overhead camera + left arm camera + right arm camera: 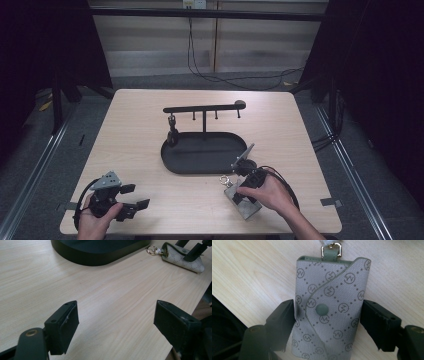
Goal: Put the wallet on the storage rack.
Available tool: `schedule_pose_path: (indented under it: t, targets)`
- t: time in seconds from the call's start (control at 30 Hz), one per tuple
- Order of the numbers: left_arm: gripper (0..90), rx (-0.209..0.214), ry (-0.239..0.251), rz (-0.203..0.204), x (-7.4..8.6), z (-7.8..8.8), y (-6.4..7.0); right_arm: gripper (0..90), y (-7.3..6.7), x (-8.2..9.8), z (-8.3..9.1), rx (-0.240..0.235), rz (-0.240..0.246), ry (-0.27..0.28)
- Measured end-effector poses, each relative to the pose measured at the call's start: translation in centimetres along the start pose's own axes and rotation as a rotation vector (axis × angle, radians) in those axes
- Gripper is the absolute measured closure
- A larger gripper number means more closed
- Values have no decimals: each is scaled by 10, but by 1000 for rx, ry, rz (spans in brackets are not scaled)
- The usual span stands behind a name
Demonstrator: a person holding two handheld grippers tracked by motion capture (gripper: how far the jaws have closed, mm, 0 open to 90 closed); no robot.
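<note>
**Key pouch between the right tongs, grip not yet sure**

While the right tongs (pixel 325 322) straddle the grey monogrammed key pouch (pixel 329 307), we judge the hold unsettled: the left jaw touches the pouch's edge, and the right jaw sits at or just off the other edge, so we cannot tell whether both pads truly press. The pouch lies flat on the wooden surface (pixel 249 277), near the front right, just in front of the black oval tray (pixel 202 152) with its hook stand (pixel 204 107).

If the jaws close further on the soft flap, the pouch may buckle or squirm out sideways; gripped so low, away from its gold clasp (pixel 331 250), it may also droop or swing once lifted, which would make hanging it on a hook awkward. The snap button (pixel 321 309) could pop if squeezed.

The left tongs (pixel 115 322) stand released and empty over bare wood at the front left corner.

The pouch's lower end is cut off in the right gripper view. In the high view the hand (pixel 265 192) covers much of it, and the small dark item already hanging from the stand's left hook is too small for us to name.
</note>
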State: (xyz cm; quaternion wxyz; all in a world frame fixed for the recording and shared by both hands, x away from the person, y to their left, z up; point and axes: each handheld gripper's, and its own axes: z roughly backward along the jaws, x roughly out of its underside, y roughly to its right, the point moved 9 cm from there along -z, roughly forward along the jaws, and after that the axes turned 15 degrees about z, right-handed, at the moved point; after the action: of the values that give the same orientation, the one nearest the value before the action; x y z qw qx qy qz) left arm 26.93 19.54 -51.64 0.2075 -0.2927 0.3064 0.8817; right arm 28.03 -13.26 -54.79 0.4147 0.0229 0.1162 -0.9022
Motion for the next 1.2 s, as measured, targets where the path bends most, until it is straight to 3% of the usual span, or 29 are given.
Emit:
schedule_pose_path:
  t: [0.47, 0.8, 1.2]
  targets:
    - [202, 16, 0, -5, 0, 1, 1, 257, -3, -3, -10, 15, -3, -42]
    - [202, 25, -2, -16, 0, 0, 3, 287, -4, -4, -11, 57, 10, -78]
    - [202, 24, -9, -9, 0, -1, 1, 346, -3, -5, -7, 41, 7, -86]
